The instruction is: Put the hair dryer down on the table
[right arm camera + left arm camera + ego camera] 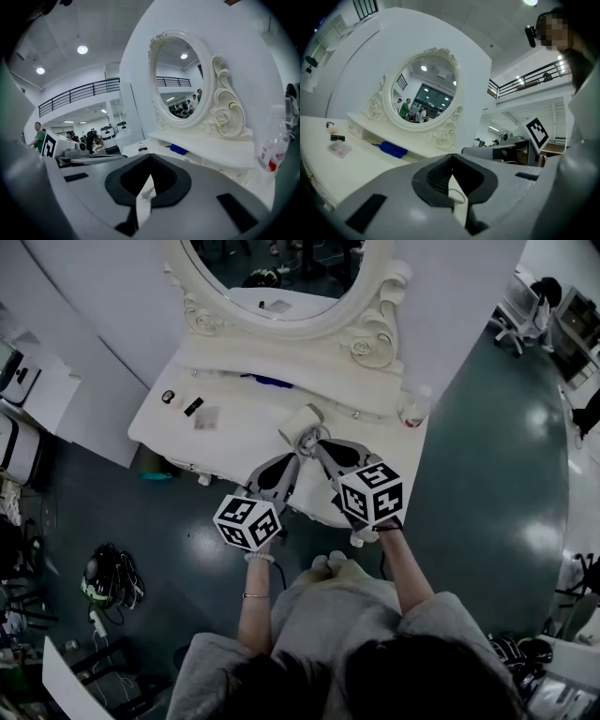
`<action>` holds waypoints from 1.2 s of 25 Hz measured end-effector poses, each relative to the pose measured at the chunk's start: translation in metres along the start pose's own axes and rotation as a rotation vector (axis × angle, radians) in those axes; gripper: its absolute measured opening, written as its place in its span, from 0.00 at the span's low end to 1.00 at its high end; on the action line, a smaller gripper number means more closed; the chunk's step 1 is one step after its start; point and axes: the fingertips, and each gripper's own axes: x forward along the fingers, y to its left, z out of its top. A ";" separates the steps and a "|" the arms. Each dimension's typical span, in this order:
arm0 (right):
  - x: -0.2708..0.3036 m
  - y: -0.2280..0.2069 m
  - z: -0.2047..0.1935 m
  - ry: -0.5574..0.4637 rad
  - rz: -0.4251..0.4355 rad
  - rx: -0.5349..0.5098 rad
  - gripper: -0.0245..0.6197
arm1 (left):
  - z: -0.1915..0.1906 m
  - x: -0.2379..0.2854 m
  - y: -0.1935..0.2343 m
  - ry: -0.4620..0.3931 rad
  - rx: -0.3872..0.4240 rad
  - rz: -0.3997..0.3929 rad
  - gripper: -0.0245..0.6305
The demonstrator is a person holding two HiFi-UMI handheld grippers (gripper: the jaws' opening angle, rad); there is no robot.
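Just ahead of the tips of both hand-held grippers, the hair dryer (pixel 302 421) lies on the white dressing table (pixel 225 432), apparently free of either tool. The left gripper (pixel 293 461) has its jaws together at the tips with nothing clamped. Its own view shows only tabletop and a thin pale loop (pixel 462 197), probably the dryer's cord, through the slot beneath the tips. The right gripper (pixel 318 446), just beside the left one with its tip angled toward it, is likewise closed and empty. By this evidence the set-down looks complete and only withdrawal remains. Hazard one: the loop sits directly below and between the two tips, so a low or dragging retreat could hook it and pull the dryer toward the table's near edge. Hazard two: a swing to the right gripper's outer side could strike the plastic bottle (pixel 415 407) standing there. Hazard three: a forward nudge would shove the dryer toward the shelf under the oval mirror (pixel 370 329).
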 end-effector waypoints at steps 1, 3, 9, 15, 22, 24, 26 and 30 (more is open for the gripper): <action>-0.003 0.003 0.004 -0.017 0.006 -0.005 0.04 | 0.004 -0.001 -0.003 -0.007 0.012 -0.005 0.04; -0.009 0.007 0.013 -0.048 0.011 -0.019 0.04 | 0.012 -0.003 -0.009 -0.021 0.036 -0.013 0.04; -0.026 0.015 0.037 -0.129 0.020 -0.052 0.04 | 0.032 -0.010 -0.026 -0.057 0.091 -0.035 0.04; -0.036 0.017 0.047 -0.170 0.021 -0.080 0.04 | 0.039 -0.014 -0.037 -0.084 0.132 -0.040 0.04; -0.039 0.017 0.053 -0.204 0.026 -0.115 0.04 | 0.044 -0.013 -0.041 -0.103 0.162 -0.049 0.04; -0.039 0.018 0.056 -0.212 0.032 -0.121 0.04 | 0.047 -0.012 -0.043 -0.104 0.172 -0.052 0.04; -0.041 0.019 0.058 -0.221 0.039 -0.119 0.04 | 0.048 -0.012 -0.046 -0.106 0.180 -0.059 0.04; -0.043 0.019 0.059 -0.235 0.048 -0.121 0.04 | 0.049 -0.012 -0.048 -0.113 0.187 -0.066 0.04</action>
